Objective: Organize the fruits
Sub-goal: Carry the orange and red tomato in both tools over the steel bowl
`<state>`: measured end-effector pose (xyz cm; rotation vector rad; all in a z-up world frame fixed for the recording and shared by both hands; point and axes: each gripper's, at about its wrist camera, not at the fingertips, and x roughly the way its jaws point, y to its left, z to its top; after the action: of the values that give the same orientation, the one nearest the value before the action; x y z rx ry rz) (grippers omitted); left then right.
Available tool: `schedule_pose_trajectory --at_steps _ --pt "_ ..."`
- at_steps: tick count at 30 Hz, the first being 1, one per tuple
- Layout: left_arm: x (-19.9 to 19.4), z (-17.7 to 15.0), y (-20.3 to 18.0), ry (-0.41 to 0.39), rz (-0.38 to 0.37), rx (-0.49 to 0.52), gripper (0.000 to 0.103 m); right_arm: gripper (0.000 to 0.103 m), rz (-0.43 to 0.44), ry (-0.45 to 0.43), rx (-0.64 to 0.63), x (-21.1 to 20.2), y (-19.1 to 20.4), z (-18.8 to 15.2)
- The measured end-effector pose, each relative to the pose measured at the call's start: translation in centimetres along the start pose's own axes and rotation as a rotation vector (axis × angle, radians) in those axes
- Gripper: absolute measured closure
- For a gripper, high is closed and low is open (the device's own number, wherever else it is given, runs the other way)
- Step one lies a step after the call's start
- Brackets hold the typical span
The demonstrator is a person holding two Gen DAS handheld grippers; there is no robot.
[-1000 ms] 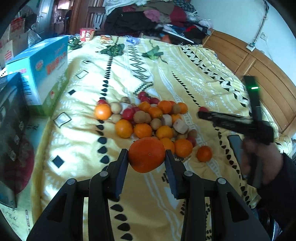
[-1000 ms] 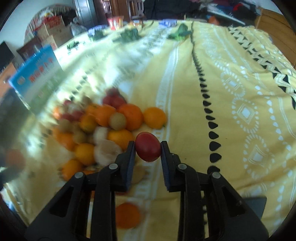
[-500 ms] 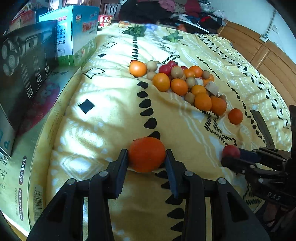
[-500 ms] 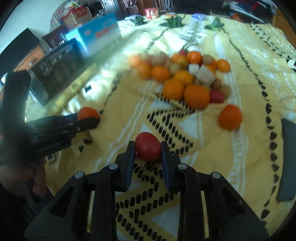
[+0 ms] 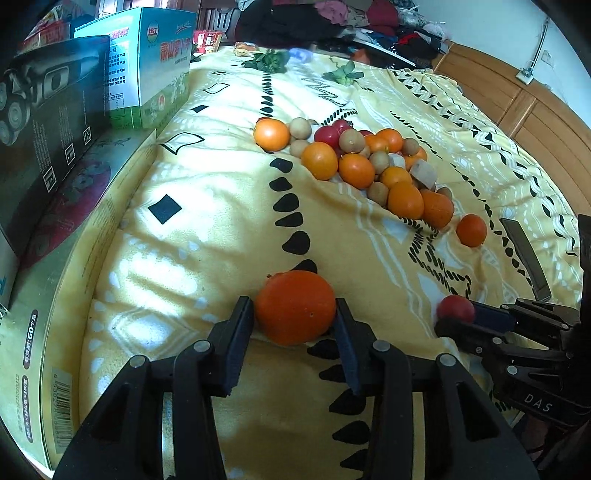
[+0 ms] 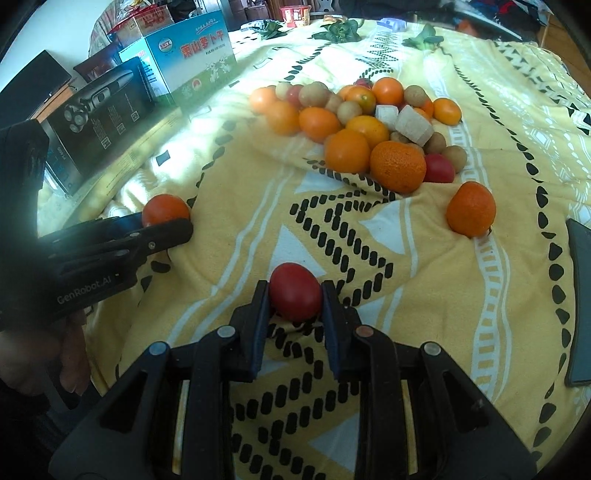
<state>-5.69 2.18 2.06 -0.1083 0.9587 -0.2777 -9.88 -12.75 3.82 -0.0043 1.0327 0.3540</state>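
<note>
My left gripper (image 5: 294, 317) is shut on a large orange (image 5: 295, 305), low over the yellow blanket at the bed's near left. My right gripper (image 6: 295, 302) is shut on a small red fruit (image 6: 294, 296), low over the blanket near the front. Each gripper shows in the other view: the right one (image 5: 455, 318) with its red fruit (image 5: 455, 308), the left one (image 6: 173, 221) with its orange (image 6: 164, 209). A pile of oranges, red and small brown fruits (image 5: 369, 166) lies mid-bed; it also shows in the right wrist view (image 6: 362, 122). One orange (image 5: 471, 229) sits apart.
A dark box (image 5: 48, 122) and a blue-green carton (image 5: 147, 70) stand along the left edge on a flat cardboard box (image 5: 37, 332). A dark phone (image 6: 580, 310) lies at the right. Leafy greens (image 5: 269, 61) and clothes (image 5: 332, 22) lie at the far end.
Both grippers pulled back from the fruit pile toward the bed's near edge and dropped low over the blanket, each still holding its fruit.
</note>
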Motion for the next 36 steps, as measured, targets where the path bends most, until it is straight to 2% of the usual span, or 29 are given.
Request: schedule_pose_trajectory --at_steps 12,22,29,36 --pt "-1.5 0.9 -0.3 -0.006 -0.020 -0.017 0.062 0.075 -0.005 -0.009 0.005 -0.7 0.1 0.1" --pt "-7.1 3.8 0.2 -0.129 -0.021 -0.023 0.062 0.075 -0.027 -0.061 -0.066 -2.7 2.6 2.1" --pt "-13.2 6.2 4.6 -0.260 0.036 -0.091 0.062 0.075 -0.050 -0.151 -0.160 -4.9 6.2 6.4" --pt "-19.6 7.1 12.4 -0.383 0.138 -0.214 0.062 0.075 -0.029 -0.222 -0.300 -6.2 12.9 10.6"
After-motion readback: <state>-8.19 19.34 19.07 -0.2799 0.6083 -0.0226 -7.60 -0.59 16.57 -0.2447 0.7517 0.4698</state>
